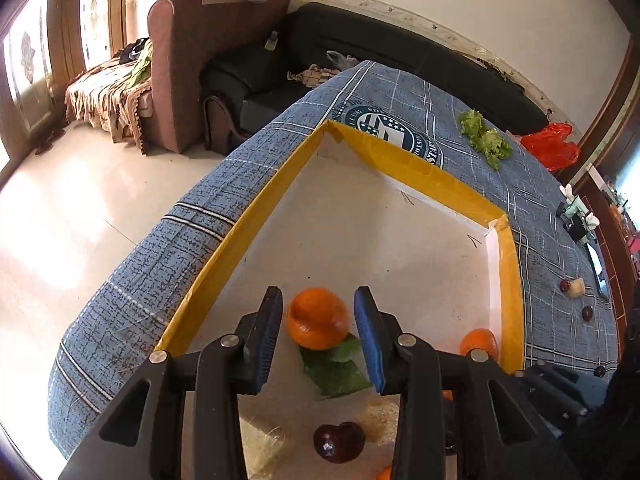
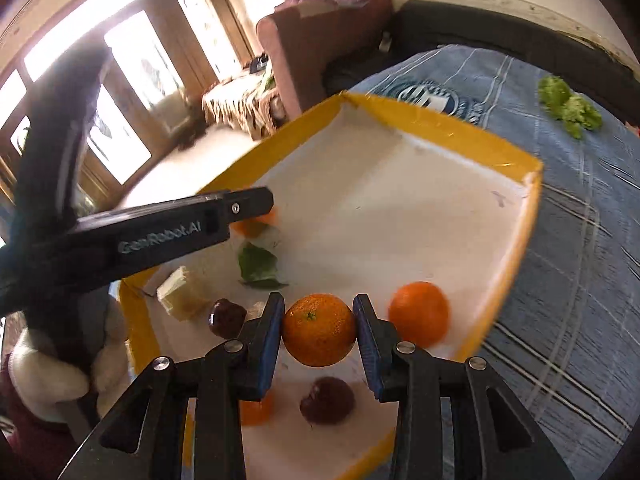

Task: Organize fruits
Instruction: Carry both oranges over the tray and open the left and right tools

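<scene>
A white tray with a yellow rim [image 1: 256,216] [image 2: 516,240] lies on the blue cloth. In the left wrist view my left gripper [image 1: 319,336] is open, its blue pads on either side of an orange [image 1: 318,318] with a green leaf [image 1: 336,372], apart from it. A dark red fruit [image 1: 339,442] lies below it in the tray, and another orange [image 1: 479,343] is by the right rim. My right gripper [image 2: 319,330] is shut on an orange [image 2: 319,330] held over the tray. Another orange [image 2: 419,314] and two dark red fruits [image 2: 327,400] [image 2: 226,317] lie nearby. The left gripper's arm [image 2: 160,232] crosses the right wrist view.
A lettuce leaf [image 1: 485,138] [image 2: 570,110] lies on the cloth beyond the tray. Small dark fruits [image 1: 587,313] and a pale cube [image 1: 576,288] sit on the cloth at the right. A pale block [image 2: 182,298] lies in the tray. Sofas stand behind the table.
</scene>
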`<action>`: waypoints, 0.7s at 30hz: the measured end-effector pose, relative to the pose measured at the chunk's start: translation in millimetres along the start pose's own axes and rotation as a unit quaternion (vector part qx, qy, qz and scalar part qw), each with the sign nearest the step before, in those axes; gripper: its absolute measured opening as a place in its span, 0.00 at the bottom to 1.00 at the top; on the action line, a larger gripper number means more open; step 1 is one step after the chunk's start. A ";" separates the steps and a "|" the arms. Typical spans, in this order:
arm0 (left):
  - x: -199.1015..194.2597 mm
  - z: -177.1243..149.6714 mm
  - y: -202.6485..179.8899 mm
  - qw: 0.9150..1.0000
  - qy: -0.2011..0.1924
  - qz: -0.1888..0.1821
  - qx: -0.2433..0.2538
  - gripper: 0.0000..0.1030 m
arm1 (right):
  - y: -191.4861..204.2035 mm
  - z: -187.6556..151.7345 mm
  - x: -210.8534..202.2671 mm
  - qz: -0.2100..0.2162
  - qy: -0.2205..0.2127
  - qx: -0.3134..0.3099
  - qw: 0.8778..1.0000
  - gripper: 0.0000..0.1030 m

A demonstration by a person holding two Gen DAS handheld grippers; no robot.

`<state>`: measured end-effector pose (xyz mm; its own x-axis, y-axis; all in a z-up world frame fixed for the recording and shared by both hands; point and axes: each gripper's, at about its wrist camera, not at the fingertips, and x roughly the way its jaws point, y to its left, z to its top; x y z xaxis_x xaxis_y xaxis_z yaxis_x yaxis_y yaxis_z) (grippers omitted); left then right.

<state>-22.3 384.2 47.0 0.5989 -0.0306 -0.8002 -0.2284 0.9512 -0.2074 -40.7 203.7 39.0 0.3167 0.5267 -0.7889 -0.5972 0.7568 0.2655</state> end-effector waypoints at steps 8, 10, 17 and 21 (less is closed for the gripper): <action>-24.4 -6.2 7.9 0.999 -0.019 -0.029 -0.018 0.46 | 4.0 1.2 9.4 -0.012 0.000 -0.005 1.000 0.43; -40.0 -8.0 5.8 0.999 -0.033 -0.038 -0.021 0.53 | 3.7 2.2 -1.2 -0.007 -0.014 0.000 1.000 0.52; -96.8 -23.9 -17.1 0.993 -0.082 -0.068 -0.041 0.80 | -21.5 -5.0 -57.0 -0.015 -0.070 0.032 0.997 0.54; -121.4 -42.0 -45.9 0.986 -0.107 -0.124 -0.034 0.82 | -56.0 -18.9 -91.1 -0.035 -0.091 0.065 0.993 0.54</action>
<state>-116.8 331.4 130.0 0.7888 -0.1880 -0.5851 -0.1006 0.8997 -0.4247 -50.0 106.0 85.5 0.4890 0.5239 -0.6974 -0.4732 0.8310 0.2924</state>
